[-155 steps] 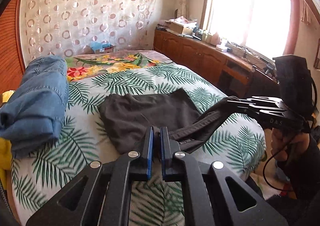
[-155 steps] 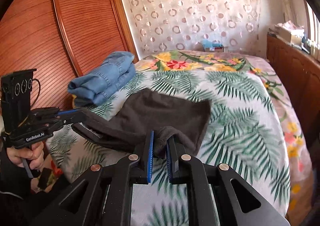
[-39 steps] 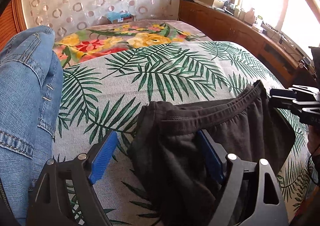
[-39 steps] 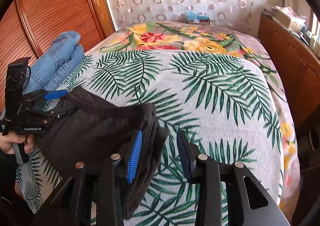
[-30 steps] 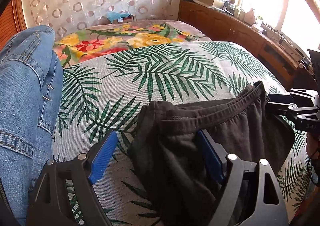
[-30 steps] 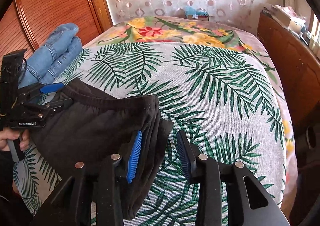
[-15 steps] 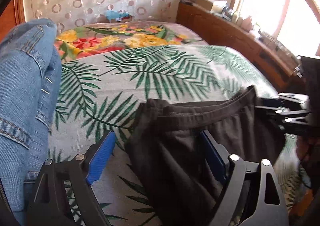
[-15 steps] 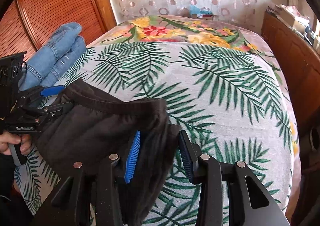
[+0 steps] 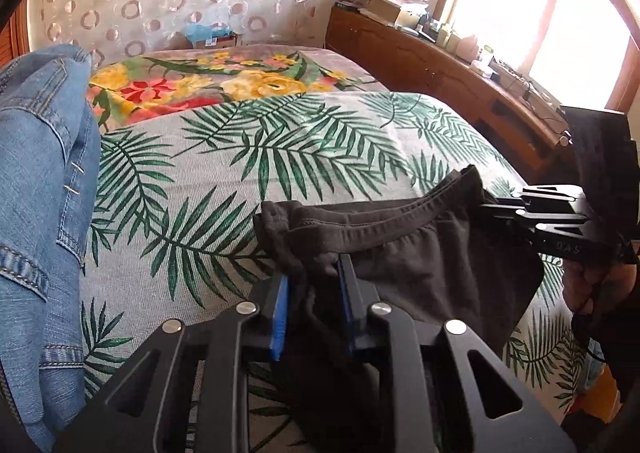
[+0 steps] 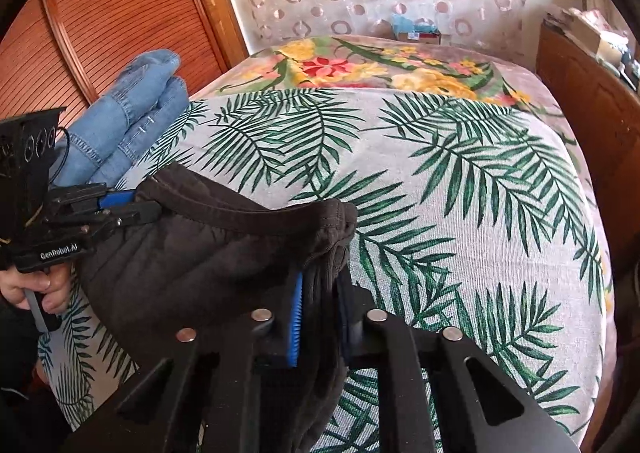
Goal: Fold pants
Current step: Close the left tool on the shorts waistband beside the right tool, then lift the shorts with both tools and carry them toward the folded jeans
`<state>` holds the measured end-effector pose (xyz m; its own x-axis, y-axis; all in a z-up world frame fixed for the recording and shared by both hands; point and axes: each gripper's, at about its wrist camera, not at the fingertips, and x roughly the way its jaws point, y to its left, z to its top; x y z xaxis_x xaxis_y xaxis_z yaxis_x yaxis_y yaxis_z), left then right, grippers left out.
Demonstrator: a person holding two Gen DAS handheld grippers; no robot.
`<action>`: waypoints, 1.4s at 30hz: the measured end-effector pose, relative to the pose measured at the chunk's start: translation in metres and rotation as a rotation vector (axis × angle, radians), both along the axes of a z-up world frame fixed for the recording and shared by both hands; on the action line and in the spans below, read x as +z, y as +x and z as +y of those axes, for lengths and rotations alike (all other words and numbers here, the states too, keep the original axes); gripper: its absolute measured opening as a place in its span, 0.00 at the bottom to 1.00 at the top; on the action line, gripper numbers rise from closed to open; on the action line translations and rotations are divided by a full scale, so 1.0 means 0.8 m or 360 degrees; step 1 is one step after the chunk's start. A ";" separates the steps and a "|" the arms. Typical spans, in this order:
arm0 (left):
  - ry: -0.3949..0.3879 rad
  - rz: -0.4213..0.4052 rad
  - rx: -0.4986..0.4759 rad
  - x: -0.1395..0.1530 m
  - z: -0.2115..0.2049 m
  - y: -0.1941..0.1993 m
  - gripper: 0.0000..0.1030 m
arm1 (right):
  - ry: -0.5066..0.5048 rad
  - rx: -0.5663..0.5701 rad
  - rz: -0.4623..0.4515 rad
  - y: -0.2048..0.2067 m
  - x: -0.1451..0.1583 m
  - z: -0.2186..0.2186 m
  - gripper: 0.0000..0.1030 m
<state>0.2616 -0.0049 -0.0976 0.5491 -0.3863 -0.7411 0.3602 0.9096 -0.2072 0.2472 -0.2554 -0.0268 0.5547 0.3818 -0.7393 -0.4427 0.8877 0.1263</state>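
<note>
Blue-padded fingers (image 9: 280,305) of the left gripper (image 9: 312,293) have just closed and now pinch a bunched fold of the dark grey pants (image 9: 420,265) near one end of the ribbed elastic waistband. At the other end the right gripper (image 10: 320,305), its jaws also just drawn in, clamps thick layered cloth. Soft, matte knit sags between them, low over the palm-leaf bedspread (image 10: 460,193). Folded blue denim jeans (image 9: 40,193) with pale stitching lie beside it on the bed.
</note>
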 end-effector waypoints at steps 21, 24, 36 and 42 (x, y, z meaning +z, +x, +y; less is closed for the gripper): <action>-0.0033 -0.0374 0.0095 0.121 0.035 -0.034 0.14 | 0.0053 0.0132 -0.0395 -0.022 0.106 0.035 0.11; -0.0031 -0.0425 0.0172 0.139 0.059 -0.035 0.14 | 0.0062 0.0200 -0.0469 -0.014 0.127 0.057 0.11; 0.0048 -0.0571 0.0489 0.168 0.164 -0.043 0.14 | 0.0079 0.0496 -0.0656 0.045 0.155 0.173 0.11; 0.0041 -0.0567 0.0628 0.159 0.196 -0.035 0.14 | 0.0035 0.0567 -0.0644 0.103 0.148 0.218 0.11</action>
<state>0.2336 0.1522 0.0295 0.8686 -0.0834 -0.4885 0.0335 0.9934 -0.1099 0.3293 -0.0814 0.0920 0.6268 0.6114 -0.4830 -0.7331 0.6728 -0.0996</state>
